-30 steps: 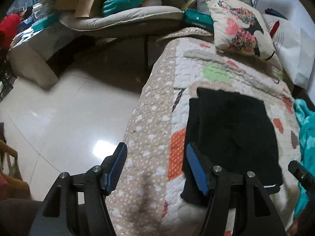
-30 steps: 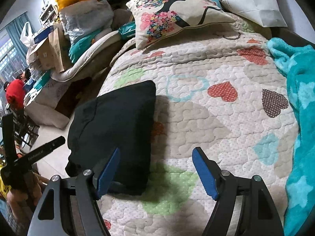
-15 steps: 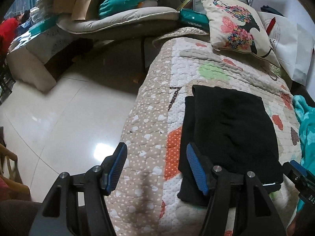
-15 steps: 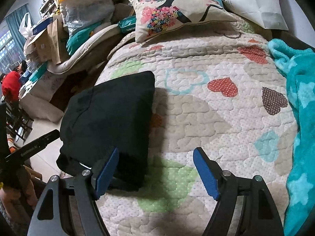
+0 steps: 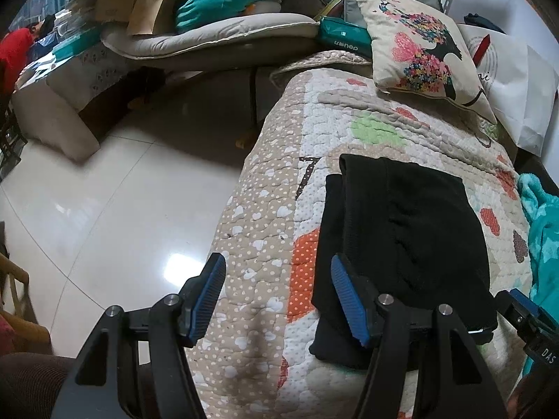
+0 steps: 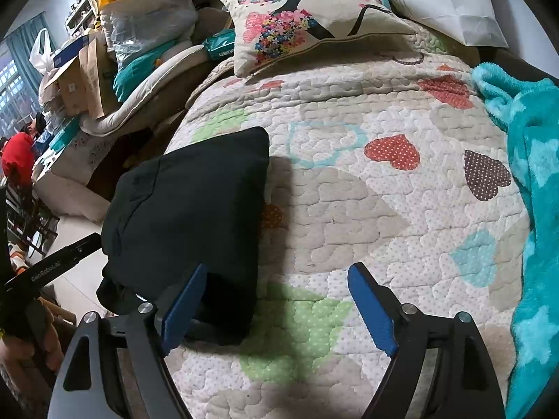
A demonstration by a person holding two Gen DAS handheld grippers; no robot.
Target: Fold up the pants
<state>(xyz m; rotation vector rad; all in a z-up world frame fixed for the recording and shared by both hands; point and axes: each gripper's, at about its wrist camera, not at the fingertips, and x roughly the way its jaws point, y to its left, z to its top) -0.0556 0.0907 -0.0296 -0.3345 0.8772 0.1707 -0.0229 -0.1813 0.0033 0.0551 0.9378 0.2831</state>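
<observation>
Quilt (image 5: 349, 129), patterned with hearts, fills the centre and right of the left wrist view and most of the right wrist view. Floor (image 5: 104, 202) takes the left half of the left wrist view. A teal blanket (image 6: 534, 174) runs down the right edge of the right wrist view. A printed pillow (image 6: 300, 10) lies at the top centre.

Pants (image 5: 408, 237), black, lie on the quilt at centre right of the left wrist view and at centre left of the right wrist view (image 6: 195, 209). They form 1 compact, roughly rectangular stack with at least 2 layers visible along the left edge. No leg trails loose.

Left gripper (image 5: 276, 296), bottom centre, stands part open over bare quilt. Nothing lies between its fingers; the right finger overlaps the pants' near left edge in the frame, contact unclear.

Right gripper (image 6: 276, 309), bottom centre, is opening wide and holds nothing. Its left finger overlaps the pants' near right corner.

Judgement: folding appears done or nearly done. At most a final tidy or withdrawal remains.
</observation>
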